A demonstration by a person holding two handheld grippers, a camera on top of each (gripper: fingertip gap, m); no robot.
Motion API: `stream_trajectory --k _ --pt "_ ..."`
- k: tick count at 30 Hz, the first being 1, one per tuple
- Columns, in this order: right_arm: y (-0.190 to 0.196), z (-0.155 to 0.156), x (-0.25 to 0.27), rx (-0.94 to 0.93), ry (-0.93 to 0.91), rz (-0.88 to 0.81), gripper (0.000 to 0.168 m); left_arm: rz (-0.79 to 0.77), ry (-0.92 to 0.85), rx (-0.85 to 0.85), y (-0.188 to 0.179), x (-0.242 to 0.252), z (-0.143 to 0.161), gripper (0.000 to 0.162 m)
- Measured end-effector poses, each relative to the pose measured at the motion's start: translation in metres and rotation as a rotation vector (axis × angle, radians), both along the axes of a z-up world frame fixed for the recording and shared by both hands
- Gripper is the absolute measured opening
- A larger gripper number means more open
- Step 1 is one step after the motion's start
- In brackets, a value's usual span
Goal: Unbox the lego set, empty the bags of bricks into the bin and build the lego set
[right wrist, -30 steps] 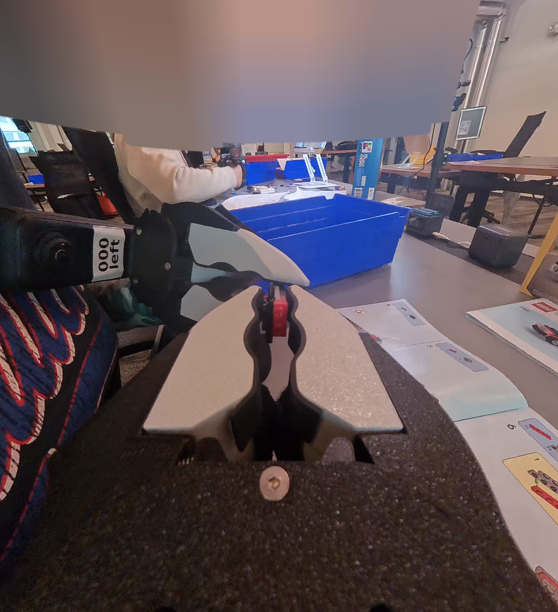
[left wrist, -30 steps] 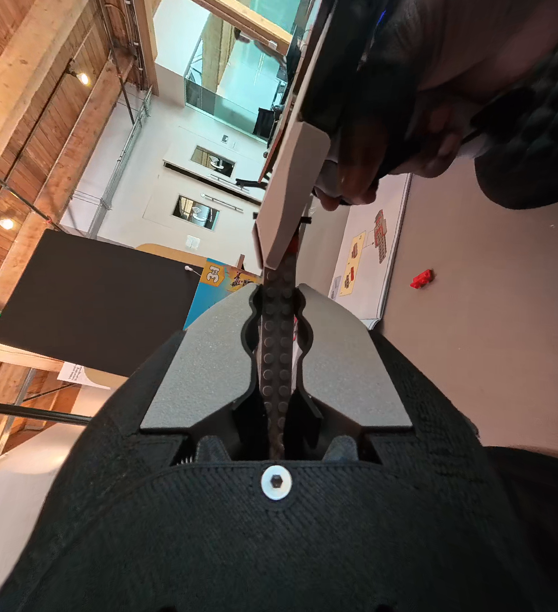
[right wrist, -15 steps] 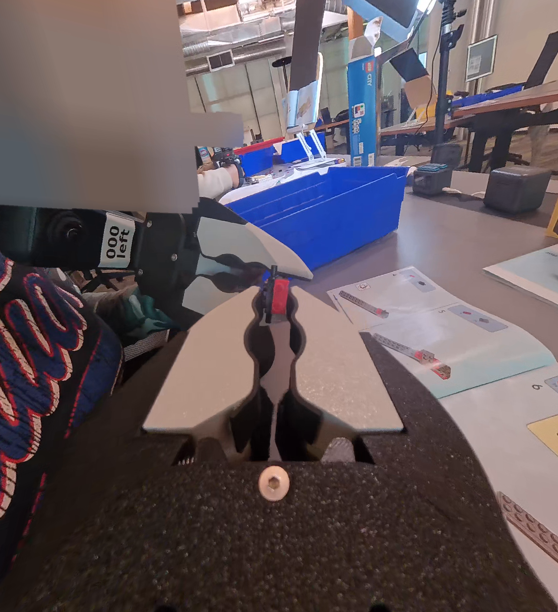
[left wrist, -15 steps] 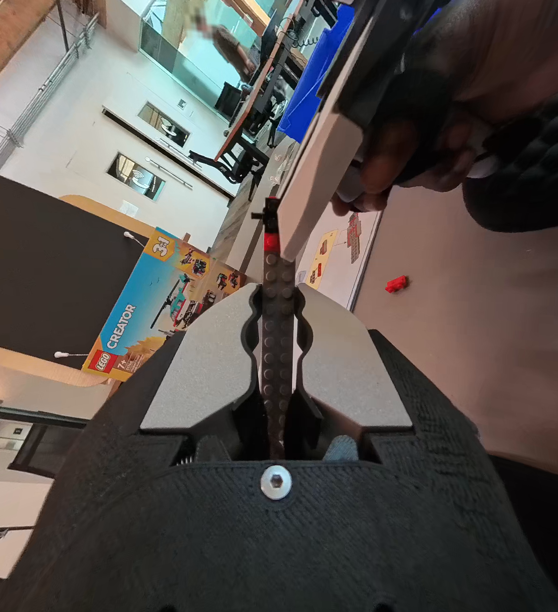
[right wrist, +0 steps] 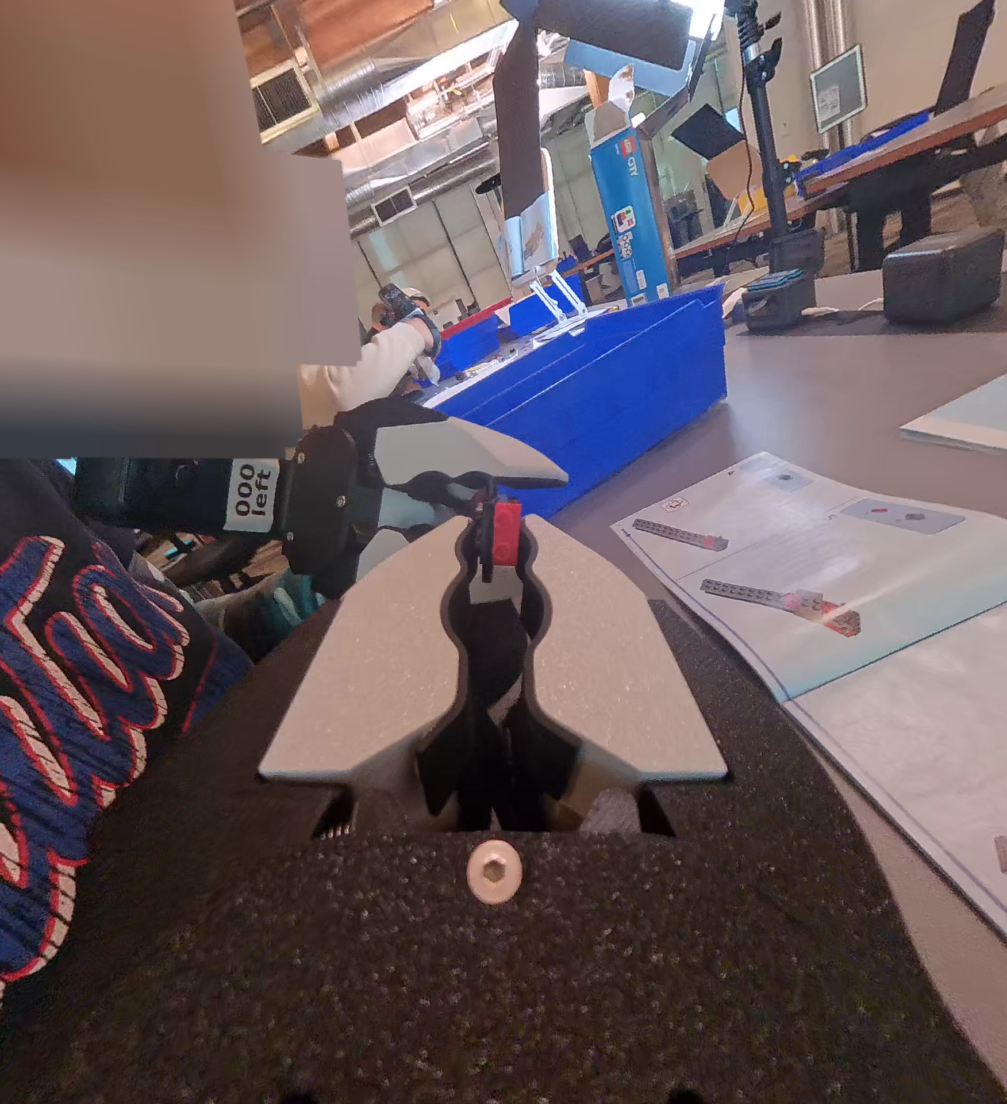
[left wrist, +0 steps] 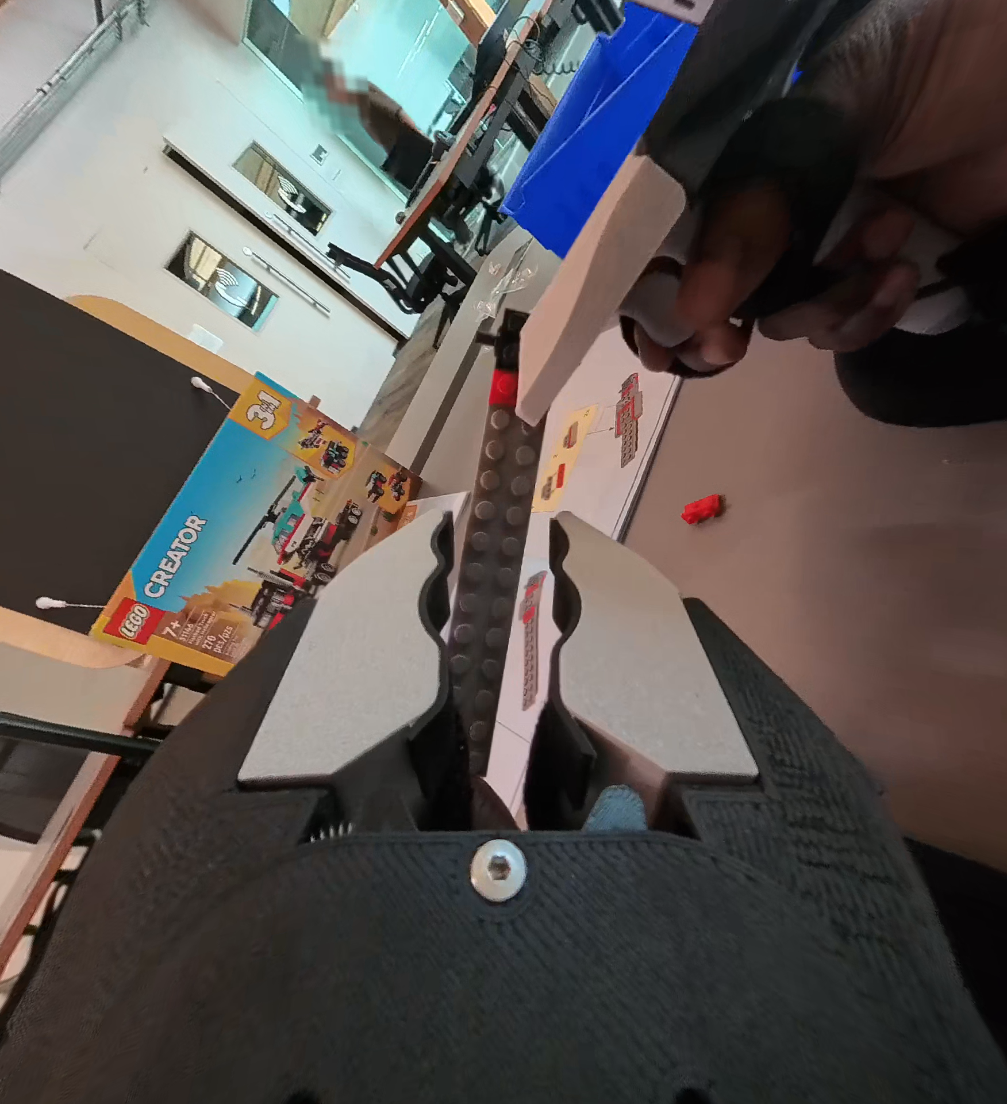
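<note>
A long dark grey studded plate (left wrist: 492,537) with a red brick (left wrist: 504,385) and a black piece at its far end runs between the fingers of my left gripper (left wrist: 500,526). The left jaws stand apart; the plate leans on the left finger with a gap on the right. My right gripper (right wrist: 495,529) is shut on the red brick (right wrist: 506,531) at the plate's end. One right finger (left wrist: 596,287) shows in the left wrist view, held by a hand. The left gripper's upper finger (right wrist: 459,448) shows just beyond in the right wrist view.
An open instruction booklet (right wrist: 847,597) lies on the grey table; it also shows in the left wrist view (left wrist: 638,430). A blue bin (right wrist: 608,388) stands behind. A loose red brick (left wrist: 703,509) lies on the table. The set's box (left wrist: 238,526) stands upright. Two black blocks (right wrist: 943,275) sit farther back. The tips of both grippers are at nearly the same place.
My left jaws have opened off the grey plate. My right gripper stays shut on its red end. Both views have swung, bringing the box and the bin further into view.
</note>
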State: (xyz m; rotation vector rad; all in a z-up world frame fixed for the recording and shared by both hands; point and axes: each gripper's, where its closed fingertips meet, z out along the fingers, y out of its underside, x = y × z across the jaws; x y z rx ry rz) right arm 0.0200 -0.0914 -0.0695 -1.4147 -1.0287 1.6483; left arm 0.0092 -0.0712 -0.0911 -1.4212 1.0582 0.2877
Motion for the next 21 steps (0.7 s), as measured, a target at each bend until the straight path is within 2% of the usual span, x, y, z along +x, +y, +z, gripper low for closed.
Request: stream_trajectory --k 3,8,13,16,18,20,21 --pt "0.002 -0.002 0.000 -0.028 -0.008 0.006 0.012 -0.008 -0.003 0.017 -0.001 0.002 0.002 0.020" --pt "0.003 -0.010 -0.004 -0.098 -0.064 0.012 0.012 -0.023 0.031 -0.056 -0.001 -0.002 -0.008 0.018" --pt "0.004 -0.008 -0.005 -0.165 -0.040 0.051 0.014 -0.064 -0.026 -0.135 -0.004 -0.002 -0.010 0.018" --pt "0.011 0.003 0.003 -0.049 0.007 0.021 0.047 -0.079 -0.075 -0.347 -0.009 -0.008 -0.026 0.018" --pt "0.015 0.005 0.009 0.120 -0.007 -0.004 0.065 -0.090 -0.113 -0.525 -0.017 -0.016 -0.040 0.018" --pt "0.013 0.002 0.012 0.307 -0.044 0.017 0.077 -0.121 -0.162 -0.714 -0.029 -0.020 -0.052 0.018" --pt "0.011 -0.003 0.011 0.383 -0.076 0.041 0.078 -0.142 -0.186 -0.773 -0.034 -0.022 -0.055 0.018"
